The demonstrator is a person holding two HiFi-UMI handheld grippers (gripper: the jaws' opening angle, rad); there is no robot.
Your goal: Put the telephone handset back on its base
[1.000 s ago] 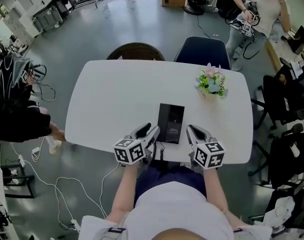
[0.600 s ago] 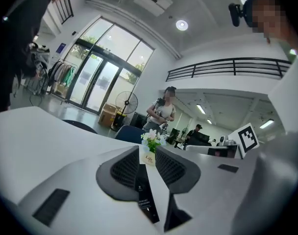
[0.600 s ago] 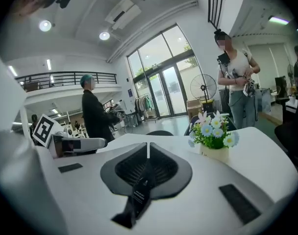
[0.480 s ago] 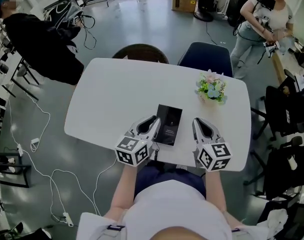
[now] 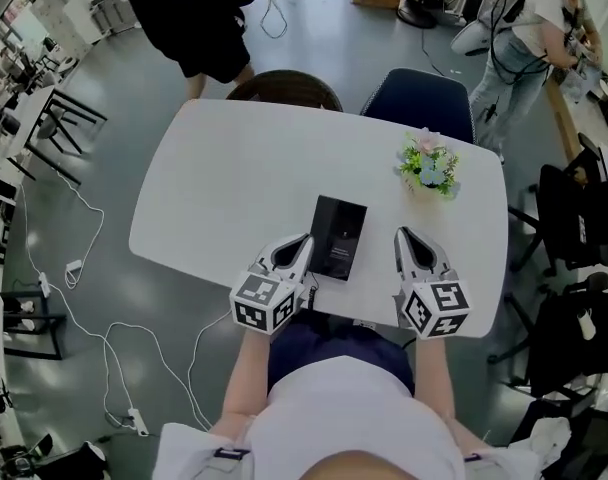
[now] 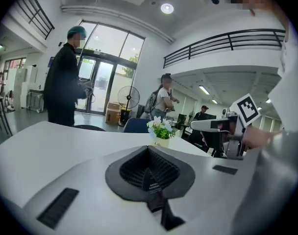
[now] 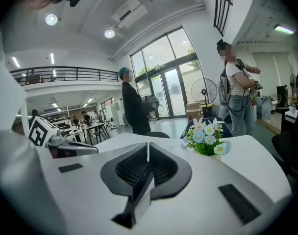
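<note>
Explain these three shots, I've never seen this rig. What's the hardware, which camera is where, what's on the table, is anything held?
There is no robot arm. A person holds a hand-held two-jaw gripper in each hand; the cubes with square markers are part of them. The head view comes from a camera on the person's head looking steeply down: the left gripper and the right gripper rest at the near edge of a white table. The other two pictures come from a camera riding on each gripper, looking along its own jaws. Between the two grippers lies a black telephone; whether its handset is seated is not clear from here. Farther back stands a small pot of flowers. Both grippers have their jaws together, with nothing held.
</note>
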